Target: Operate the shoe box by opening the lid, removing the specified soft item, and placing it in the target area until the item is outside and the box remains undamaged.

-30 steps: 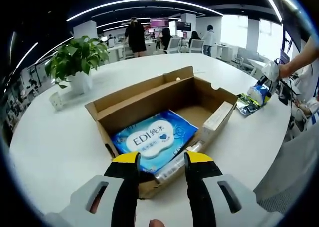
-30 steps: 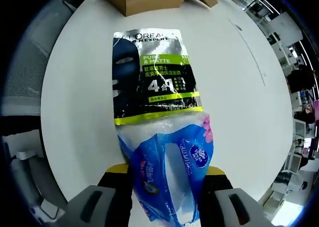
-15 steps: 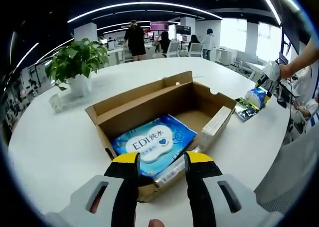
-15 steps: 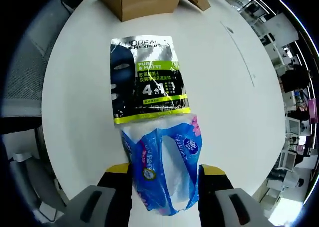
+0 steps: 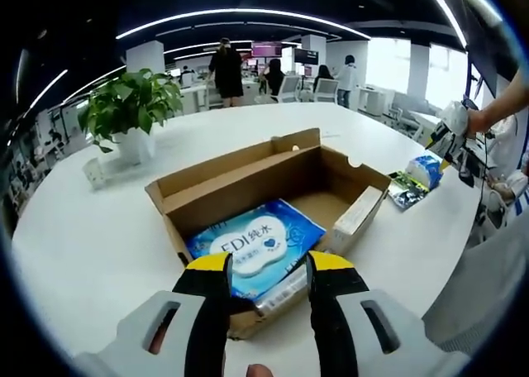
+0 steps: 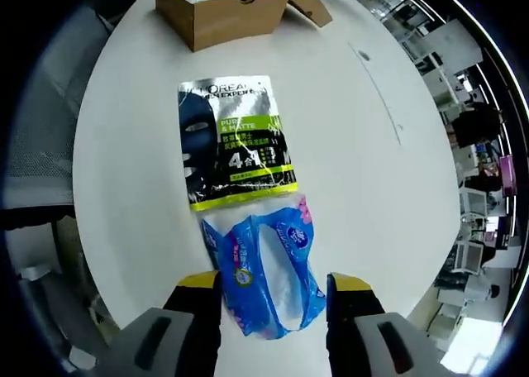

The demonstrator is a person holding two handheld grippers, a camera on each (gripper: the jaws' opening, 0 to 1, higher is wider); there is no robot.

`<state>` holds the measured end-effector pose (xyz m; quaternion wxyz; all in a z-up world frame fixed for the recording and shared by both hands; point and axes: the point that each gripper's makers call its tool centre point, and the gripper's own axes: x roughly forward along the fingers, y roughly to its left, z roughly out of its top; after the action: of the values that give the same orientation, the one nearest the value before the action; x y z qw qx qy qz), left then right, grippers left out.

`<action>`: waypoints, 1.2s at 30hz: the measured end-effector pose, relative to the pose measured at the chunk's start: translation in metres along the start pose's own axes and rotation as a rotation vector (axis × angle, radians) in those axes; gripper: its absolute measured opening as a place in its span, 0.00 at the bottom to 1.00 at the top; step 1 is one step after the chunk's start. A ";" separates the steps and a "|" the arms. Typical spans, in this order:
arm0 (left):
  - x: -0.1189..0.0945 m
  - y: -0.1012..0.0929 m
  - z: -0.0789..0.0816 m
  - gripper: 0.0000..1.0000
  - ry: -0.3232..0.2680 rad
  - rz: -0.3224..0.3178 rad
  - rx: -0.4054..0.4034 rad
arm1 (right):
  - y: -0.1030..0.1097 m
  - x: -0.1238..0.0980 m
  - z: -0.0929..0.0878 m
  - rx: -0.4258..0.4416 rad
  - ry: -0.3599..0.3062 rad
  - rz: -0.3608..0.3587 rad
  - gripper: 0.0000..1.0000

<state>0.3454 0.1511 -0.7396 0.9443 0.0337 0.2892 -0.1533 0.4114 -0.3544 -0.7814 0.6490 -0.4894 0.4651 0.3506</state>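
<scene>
Blue tissue pack (image 6: 271, 276) lies on the table (image 6: 372, 187) between released right hand-held gripper (image 6: 273, 298) jaws, long axis 12 o'clock; left hand-held gripper (image 5: 266, 288) open, box (image 5: 273, 203) ahead.

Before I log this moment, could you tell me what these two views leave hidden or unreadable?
- Left gripper view: the shoe box floor under the blue wipes pack and the pale carton is covered by them.
- Left gripper view: the tissue pack at the right gripper is too small to read.
- Right gripper view: the tissue pack's lower end sits between the jaws; contact is unclear.
- Right gripper view: the mask packet's bottom edge is overlapped by it.
</scene>
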 end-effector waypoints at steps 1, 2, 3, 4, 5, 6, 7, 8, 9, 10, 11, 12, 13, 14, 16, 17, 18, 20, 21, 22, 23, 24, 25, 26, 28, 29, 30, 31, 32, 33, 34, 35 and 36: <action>0.000 -0.001 0.000 0.36 -0.001 -0.001 0.000 | -0.001 -0.002 0.000 0.007 -0.001 -0.009 0.48; -0.001 -0.001 0.001 0.36 -0.003 -0.002 0.001 | -0.002 -0.003 0.001 0.012 -0.004 -0.013 0.48; -0.001 -0.002 0.001 0.36 -0.005 -0.003 0.003 | -0.003 -0.006 0.002 0.021 -0.008 -0.020 0.48; -0.001 -0.002 0.001 0.36 -0.005 -0.004 0.004 | -0.004 -0.007 0.002 0.029 -0.012 -0.025 0.48; -0.001 -0.002 0.001 0.36 -0.006 -0.005 0.003 | -0.004 -0.008 0.004 0.037 -0.016 -0.025 0.47; 0.000 -0.002 0.001 0.36 -0.007 -0.007 0.002 | -0.003 -0.010 0.006 0.049 -0.026 -0.023 0.47; 0.001 -0.002 0.000 0.36 -0.007 -0.008 0.000 | -0.003 -0.011 0.008 0.053 -0.035 -0.024 0.47; 0.002 -0.002 0.000 0.36 -0.006 -0.008 0.000 | -0.002 -0.012 0.011 0.053 -0.046 -0.027 0.47; 0.002 -0.002 0.000 0.36 -0.008 -0.008 0.002 | -0.002 -0.012 0.013 0.052 -0.050 -0.028 0.47; 0.002 -0.002 0.001 0.36 -0.009 -0.007 0.003 | -0.001 -0.012 0.015 0.056 -0.054 -0.028 0.47; 0.001 -0.002 0.001 0.36 -0.012 -0.006 0.003 | -0.001 -0.013 0.020 0.084 -0.069 -0.029 0.47; 0.000 -0.002 0.001 0.36 -0.013 -0.006 0.003 | -0.001 -0.013 0.024 0.104 -0.085 -0.032 0.47; -0.001 -0.002 0.001 0.35 -0.012 -0.005 0.001 | 0.000 -0.013 0.032 0.136 -0.111 -0.030 0.47; -0.001 -0.002 0.000 0.35 -0.012 -0.004 0.000 | 0.000 -0.014 0.037 0.150 -0.122 -0.029 0.47; -0.002 -0.002 0.001 0.35 -0.015 -0.004 -0.008 | 0.001 -0.014 0.048 0.166 -0.141 -0.028 0.47; -0.002 -0.001 0.001 0.35 -0.015 -0.003 -0.010 | 0.001 -0.015 0.053 0.175 -0.151 -0.026 0.47; -0.001 0.000 0.001 0.35 -0.016 -0.003 -0.013 | 0.001 -0.015 0.062 0.193 -0.175 -0.026 0.47; 0.000 0.001 0.001 0.35 -0.018 -0.005 -0.015 | 0.002 -0.017 0.075 0.213 -0.210 -0.024 0.46; 0.000 0.001 0.001 0.35 -0.018 -0.006 -0.016 | 0.002 -0.018 0.081 0.220 -0.223 -0.022 0.46; 0.000 0.001 0.001 0.35 -0.018 -0.006 -0.016 | 0.002 -0.019 0.090 0.231 -0.241 -0.020 0.46; 0.000 0.000 0.001 0.35 -0.019 -0.010 -0.016 | 0.001 -0.018 0.096 0.237 -0.253 -0.019 0.46; 0.000 -0.001 0.001 0.35 -0.019 -0.011 -0.013 | 0.001 -0.018 0.102 0.241 -0.264 -0.016 0.46; 0.001 0.000 0.001 0.35 -0.019 -0.011 -0.011 | 0.001 -0.019 0.112 0.243 -0.281 -0.014 0.46; 0.001 0.000 0.001 0.35 -0.019 -0.013 -0.011 | 0.002 -0.020 0.122 0.245 -0.303 -0.012 0.46; 0.003 0.000 0.001 0.35 -0.021 -0.018 -0.018 | 0.005 -0.022 0.139 0.252 -0.331 -0.002 0.45; 0.003 0.001 0.001 0.35 -0.021 -0.020 -0.024 | 0.005 -0.022 0.144 0.250 -0.337 0.001 0.45; 0.004 0.001 0.001 0.35 -0.021 -0.019 -0.024 | 0.007 -0.022 0.153 0.246 -0.344 0.003 0.45; 0.004 0.002 0.000 0.35 -0.021 -0.018 -0.026 | 0.009 -0.022 0.158 0.245 -0.346 0.006 0.45; 0.004 0.002 0.001 0.35 -0.022 -0.018 -0.029 | 0.012 -0.021 0.164 0.242 -0.348 0.011 0.45; 0.004 0.003 0.001 0.35 -0.023 -0.018 -0.032 | 0.016 -0.021 0.173 0.231 -0.356 0.016 0.45; 0.004 0.003 0.002 0.35 -0.025 -0.016 -0.034 | 0.019 -0.021 0.180 0.224 -0.364 0.018 0.45; 0.004 0.004 0.002 0.35 -0.026 -0.016 -0.035 | 0.022 -0.022 0.189 0.222 -0.379 0.025 0.45; 0.004 0.003 0.002 0.35 -0.026 -0.017 -0.038 | 0.024 -0.022 0.197 0.225 -0.394 0.032 0.45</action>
<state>0.3507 0.1529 -0.7403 0.9472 0.0115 0.2798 -0.1562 0.4337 -0.1587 -0.7503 0.7722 -0.3287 0.3731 0.3956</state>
